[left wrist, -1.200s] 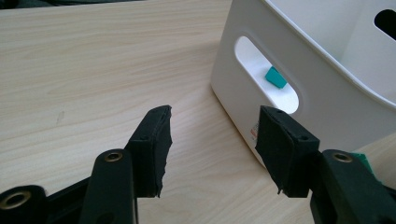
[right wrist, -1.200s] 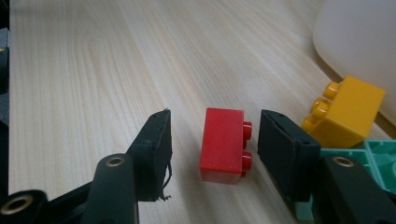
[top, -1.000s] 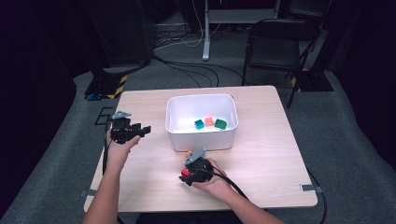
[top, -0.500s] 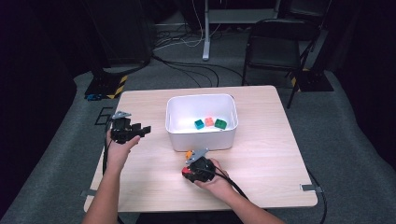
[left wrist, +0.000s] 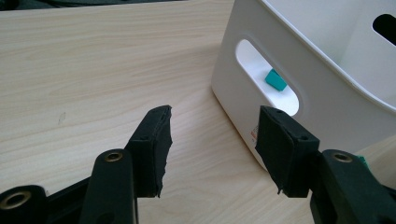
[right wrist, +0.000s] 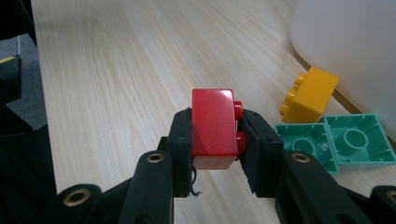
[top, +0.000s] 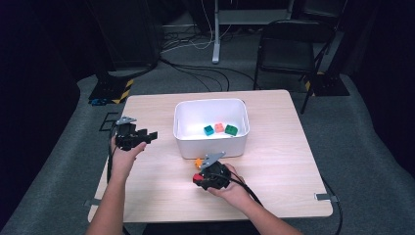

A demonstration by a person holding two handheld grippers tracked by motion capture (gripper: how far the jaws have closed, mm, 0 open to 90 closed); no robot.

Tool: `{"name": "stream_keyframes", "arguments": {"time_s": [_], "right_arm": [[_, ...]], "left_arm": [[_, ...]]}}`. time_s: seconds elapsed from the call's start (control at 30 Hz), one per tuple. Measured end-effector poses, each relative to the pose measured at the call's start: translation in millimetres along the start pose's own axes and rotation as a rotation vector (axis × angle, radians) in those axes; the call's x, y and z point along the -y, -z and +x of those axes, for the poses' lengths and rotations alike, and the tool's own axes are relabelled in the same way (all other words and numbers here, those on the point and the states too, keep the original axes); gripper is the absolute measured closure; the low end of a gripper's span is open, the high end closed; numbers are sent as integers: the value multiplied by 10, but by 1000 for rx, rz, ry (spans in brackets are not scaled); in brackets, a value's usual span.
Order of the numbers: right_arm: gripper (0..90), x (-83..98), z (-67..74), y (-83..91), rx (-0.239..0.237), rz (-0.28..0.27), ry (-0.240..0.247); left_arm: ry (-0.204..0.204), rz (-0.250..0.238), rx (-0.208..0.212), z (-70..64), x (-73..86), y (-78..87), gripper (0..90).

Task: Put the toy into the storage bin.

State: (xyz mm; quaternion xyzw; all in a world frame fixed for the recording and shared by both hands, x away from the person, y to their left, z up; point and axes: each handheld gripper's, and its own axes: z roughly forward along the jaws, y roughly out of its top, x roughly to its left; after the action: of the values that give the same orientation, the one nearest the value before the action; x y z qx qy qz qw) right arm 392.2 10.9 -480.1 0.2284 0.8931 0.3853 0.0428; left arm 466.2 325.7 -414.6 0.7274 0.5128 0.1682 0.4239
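Since the earlier high view the right gripper [top: 197, 178] has closed its jaws on the red brick [right wrist: 214, 129] and come a little nearer the lower edge of the frame, lifting slightly off the table [top: 274, 161]; the left gripper [top: 150, 135] sits where it was, at the left of the frame beside the white bin [top: 210, 145].

In the right gripper view the red brick stands at the centre of the picture, pinched between the two black pads [right wrist: 180, 140]; its smooth face looks toward the camera and its studs point to the right, against the right-hand pad; it is held clear of the wood. To the right of it in that view a yellow brick [right wrist: 310, 94] lies tilted on the table, just beside the pale wall of the bin in the upper right corner; below the yellow brick a teal brick [right wrist: 336, 141] lies with its hollow underside up, near the lower right edge.

In the left gripper view the jaws are spread wide with nothing between them; the bin fills the upper right of that picture, and through its handle slot a teal block [left wrist: 275, 80] shows inside.

In the high view three blocks lie in a row on the bin's floor: teal [top: 209, 130], salmon [top: 219, 128] and green [top: 231, 130]; an orange-yellow speck of the yellow brick [top: 198, 162] shows just below the bin's near wall, right above the right gripper.
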Motion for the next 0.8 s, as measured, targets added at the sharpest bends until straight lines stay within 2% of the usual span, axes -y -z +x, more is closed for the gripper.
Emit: {"name": "stream_keyframes", "arguments": {"time_s": [0.43, 0.5, 0.8], "right_arm": [[668, -61, -114, 345, 18, -10, -29], [668, -88, -136, 439, 21, -20, -25], [668, -206, -186, 664, 38, -29, -18]], "left_arm": [[1, -7, 1, 18, -8, -6, 448], [0, -6, 0, 17, -9, -10, 448], [-3, -4, 4, 12, -22, -11, 448]]}}
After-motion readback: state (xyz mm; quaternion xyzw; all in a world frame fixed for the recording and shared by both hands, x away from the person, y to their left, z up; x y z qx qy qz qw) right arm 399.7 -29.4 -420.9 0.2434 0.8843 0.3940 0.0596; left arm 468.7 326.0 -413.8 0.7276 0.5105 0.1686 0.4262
